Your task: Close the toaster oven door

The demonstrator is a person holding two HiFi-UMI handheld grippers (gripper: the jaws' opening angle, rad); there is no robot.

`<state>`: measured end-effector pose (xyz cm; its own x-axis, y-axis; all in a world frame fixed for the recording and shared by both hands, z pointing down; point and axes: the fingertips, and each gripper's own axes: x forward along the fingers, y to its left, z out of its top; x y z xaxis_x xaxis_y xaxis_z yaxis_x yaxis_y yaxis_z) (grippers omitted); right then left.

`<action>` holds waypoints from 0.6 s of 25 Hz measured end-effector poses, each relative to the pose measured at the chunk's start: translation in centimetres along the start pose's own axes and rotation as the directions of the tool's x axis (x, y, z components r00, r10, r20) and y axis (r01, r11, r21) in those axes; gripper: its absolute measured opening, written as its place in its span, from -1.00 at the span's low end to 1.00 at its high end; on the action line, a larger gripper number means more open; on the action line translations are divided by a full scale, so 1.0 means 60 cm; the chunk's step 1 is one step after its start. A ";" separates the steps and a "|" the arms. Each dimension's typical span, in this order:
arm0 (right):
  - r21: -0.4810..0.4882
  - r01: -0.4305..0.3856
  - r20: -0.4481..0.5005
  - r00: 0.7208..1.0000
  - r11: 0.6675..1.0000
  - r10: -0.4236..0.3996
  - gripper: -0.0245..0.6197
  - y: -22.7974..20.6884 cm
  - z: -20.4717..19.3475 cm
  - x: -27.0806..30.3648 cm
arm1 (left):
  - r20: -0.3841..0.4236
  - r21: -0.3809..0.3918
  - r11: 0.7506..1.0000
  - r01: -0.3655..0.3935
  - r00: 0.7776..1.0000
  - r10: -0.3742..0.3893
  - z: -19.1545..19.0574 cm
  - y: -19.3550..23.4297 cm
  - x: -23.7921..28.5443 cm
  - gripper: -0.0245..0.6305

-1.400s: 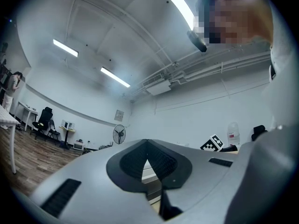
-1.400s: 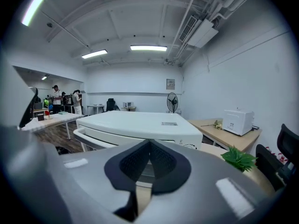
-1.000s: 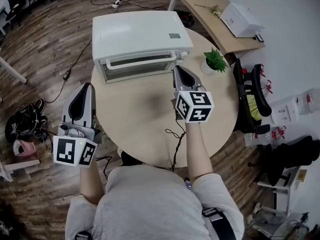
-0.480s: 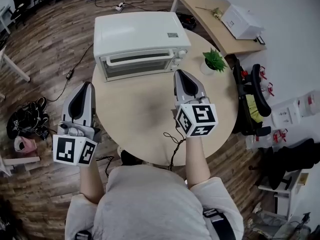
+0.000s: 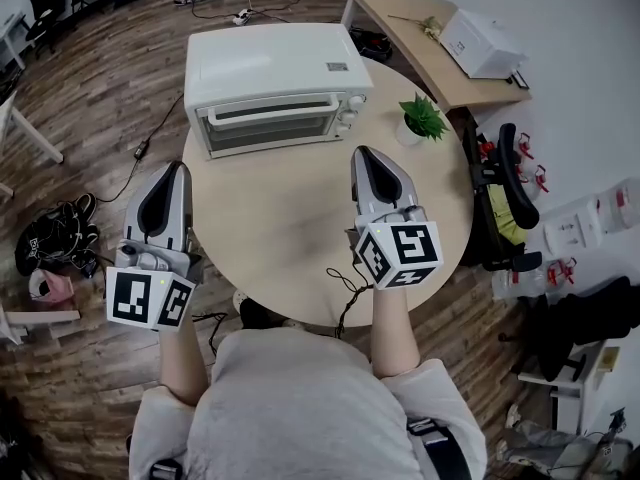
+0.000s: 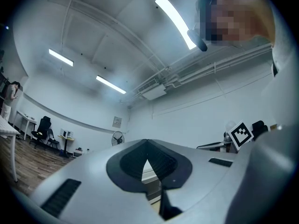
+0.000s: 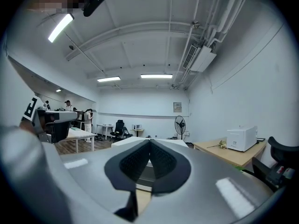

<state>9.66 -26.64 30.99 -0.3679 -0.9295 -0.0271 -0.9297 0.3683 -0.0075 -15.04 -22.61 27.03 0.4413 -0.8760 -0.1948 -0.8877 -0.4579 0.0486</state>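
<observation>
A white toaster oven (image 5: 272,83) stands at the far side of the round wooden table (image 5: 290,228), its glass door upright and shut against the body, handle bar across the top. My right gripper (image 5: 364,156) hovers over the table a short way in front of the oven's right end, jaws shut and empty. My left gripper (image 5: 175,171) hangs off the table's left edge, above the floor, jaws shut with nothing in them. In the right gripper view the oven (image 7: 140,171) shows through the gap under the jaws; in the left gripper view a sliver of the oven (image 6: 150,172) shows too.
A small potted plant (image 5: 424,120) sits on the table right of the oven. A wooden desk with a white box (image 5: 480,40) stands behind. A black chair (image 5: 505,193) is at the right, shoes (image 5: 50,238) and cables lie on the floor at the left.
My right gripper has drawn back from the oven's door handle toward me, jaws still shut. The oven door stands shut throughout. The left gripper has stayed put.
</observation>
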 end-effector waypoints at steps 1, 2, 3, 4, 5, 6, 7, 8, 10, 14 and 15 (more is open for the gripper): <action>-0.002 -0.001 0.003 1.000 1.000 0.001 -0.89 0.000 0.001 -0.006 | 0.001 0.001 1.000 0.001 1.000 -0.001 0.001 -0.004 -0.001 -0.90; -0.004 -0.001 0.006 1.000 1.000 0.001 -0.89 -0.001 0.003 -0.011 | 0.001 0.003 1.000 0.002 1.000 -0.002 0.002 -0.008 -0.002 -0.90; -0.007 -0.001 0.009 1.000 1.000 0.001 -0.89 -0.001 0.004 -0.016 | 0.002 0.004 1.000 0.003 1.000 -0.003 0.003 -0.012 -0.003 -0.90; -0.009 -0.001 0.013 1.000 1.000 0.001 -0.89 0.000 0.006 -0.022 | 0.002 0.006 1.000 0.004 1.000 -0.004 0.004 -0.015 -0.004 -0.90; -0.010 -0.001 0.017 1.000 1.000 0.002 -0.89 0.000 0.008 -0.027 | 0.003 0.007 1.000 0.005 1.000 -0.005 0.005 -0.019 -0.005 -0.90; -0.011 -0.002 0.022 1.000 1.000 0.003 -0.89 0.000 0.010 -0.033 | 0.004 0.008 1.000 0.006 1.000 -0.006 0.005 -0.023 -0.006 -0.90; -0.013 -0.003 0.028 1.000 1.000 0.004 -0.89 0.000 0.013 -0.038 | 0.005 0.010 1.000 0.007 1.000 -0.007 0.006 -0.027 -0.006 -0.90; -0.016 -0.004 0.033 0.999 1.000 0.005 -0.89 -0.001 0.015 -0.043 | 0.006 0.010 1.000 0.007 1.000 -0.008 0.006 -0.031 -0.006 -0.90; -0.019 -0.004 0.043 0.999 1.000 0.005 -0.89 -0.004 0.021 -0.053 | 0.007 0.011 1.000 0.009 1.000 -0.009 0.007 -0.040 -0.006 -0.90; -0.014 0.003 0.067 0.998 1.000 -0.002 -0.89 -0.008 0.034 -0.074 | 0.008 0.014 1.000 0.012 1.000 -0.012 0.011 -0.053 -0.008 -0.90; -0.014 0.005 0.071 0.997 1.000 -0.004 -0.89 -0.010 0.036 -0.078 | 0.009 0.015 1.000 0.013 1.000 -0.013 0.013 -0.056 -0.009 -0.90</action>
<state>11.97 -22.44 28.97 -0.3619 -0.9271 -0.0977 -0.9318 0.3630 0.0066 -12.40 -20.50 26.23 0.4517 -0.8685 -0.2042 -0.8837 -0.4671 0.0317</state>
